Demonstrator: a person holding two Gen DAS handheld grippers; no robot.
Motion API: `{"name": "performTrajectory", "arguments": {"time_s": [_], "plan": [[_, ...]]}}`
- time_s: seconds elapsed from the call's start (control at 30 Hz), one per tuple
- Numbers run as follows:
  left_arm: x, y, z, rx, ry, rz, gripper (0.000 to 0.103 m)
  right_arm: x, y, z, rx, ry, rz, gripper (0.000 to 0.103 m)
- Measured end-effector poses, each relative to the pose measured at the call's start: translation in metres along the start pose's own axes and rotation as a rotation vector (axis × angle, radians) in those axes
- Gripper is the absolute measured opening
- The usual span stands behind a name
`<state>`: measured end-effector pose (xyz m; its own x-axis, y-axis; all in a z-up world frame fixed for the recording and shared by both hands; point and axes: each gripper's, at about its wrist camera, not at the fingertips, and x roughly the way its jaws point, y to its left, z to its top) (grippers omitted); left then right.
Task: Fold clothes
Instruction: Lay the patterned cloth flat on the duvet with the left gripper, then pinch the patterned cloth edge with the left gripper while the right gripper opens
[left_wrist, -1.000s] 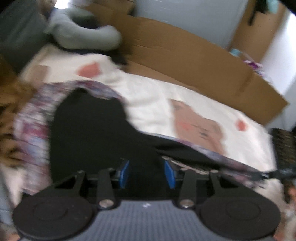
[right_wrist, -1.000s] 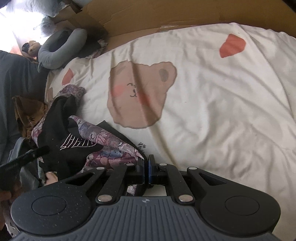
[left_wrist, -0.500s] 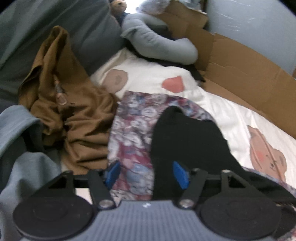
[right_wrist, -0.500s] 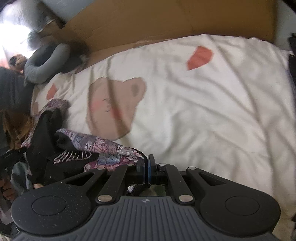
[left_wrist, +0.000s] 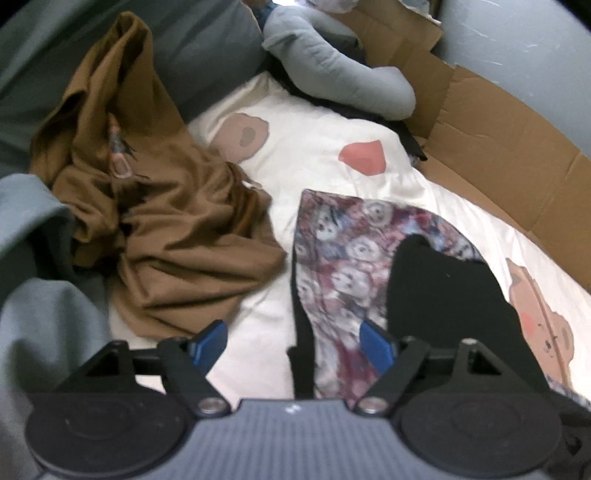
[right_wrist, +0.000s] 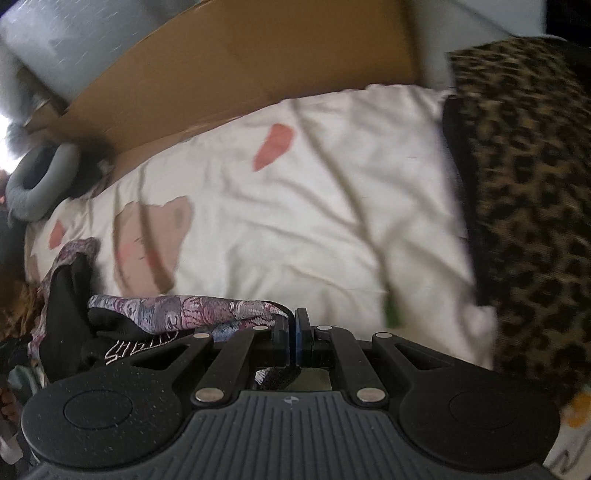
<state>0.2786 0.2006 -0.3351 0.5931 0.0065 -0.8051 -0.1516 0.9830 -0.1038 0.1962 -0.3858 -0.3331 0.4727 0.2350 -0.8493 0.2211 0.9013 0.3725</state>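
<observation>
Garment (right_wrist: 177, 308) in right claw (right_wrist: 291, 332)

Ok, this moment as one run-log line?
left gripper: jaws opening, nothing gripped | right gripper: shut on black garment with patterned lining | surface: white bear-print duvet

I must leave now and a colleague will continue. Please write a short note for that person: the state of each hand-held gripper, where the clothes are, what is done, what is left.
Left hand-held gripper: jaws opening, pads press on nothing; patterned black-lined garment lies below on the bear-print duvet.
Right hand-held gripper: shut on an edge of that garment, fabric stretched to its left.
Brown garment: crumpled beside it, untouched.
Leopard-print fabric: at the duvet's right end.
Done: no finished fold visible.
Left: fold the patterned garment, then probably the brown one.
</observation>
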Motion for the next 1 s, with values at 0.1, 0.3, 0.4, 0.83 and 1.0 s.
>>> {"name": "performTrajectory", "arguments": {"time_s": [0.1,0.3,0.4,0.83,1.0], "plan": [[0.01,-0.012,0.002,0.021,0.008,-0.039,0.081,-0.011,-0.017,-0.007,0.04,0.0,-0.034,0.0],[0.039,-0.03,0.007,0.055,0.037,-0.089,0.081,-0.018,-0.041,-0.027,0.091,0.024,-0.072,0.001],[0.057,-0.034,0.009,0.072,0.064,-0.086,0.082,-0.016,-0.044,-0.035,0.097,0.043,-0.076,0.002],[0.081,-0.029,0.015,0.003,0.124,-0.201,0.045,-0.02,-0.027,-0.037,-0.007,0.012,-0.046,0.044],[0.07,-0.029,0.02,0.018,0.136,-0.229,0.009,-0.024,-0.024,-0.033,-0.021,-0.003,-0.023,0.044]]}}
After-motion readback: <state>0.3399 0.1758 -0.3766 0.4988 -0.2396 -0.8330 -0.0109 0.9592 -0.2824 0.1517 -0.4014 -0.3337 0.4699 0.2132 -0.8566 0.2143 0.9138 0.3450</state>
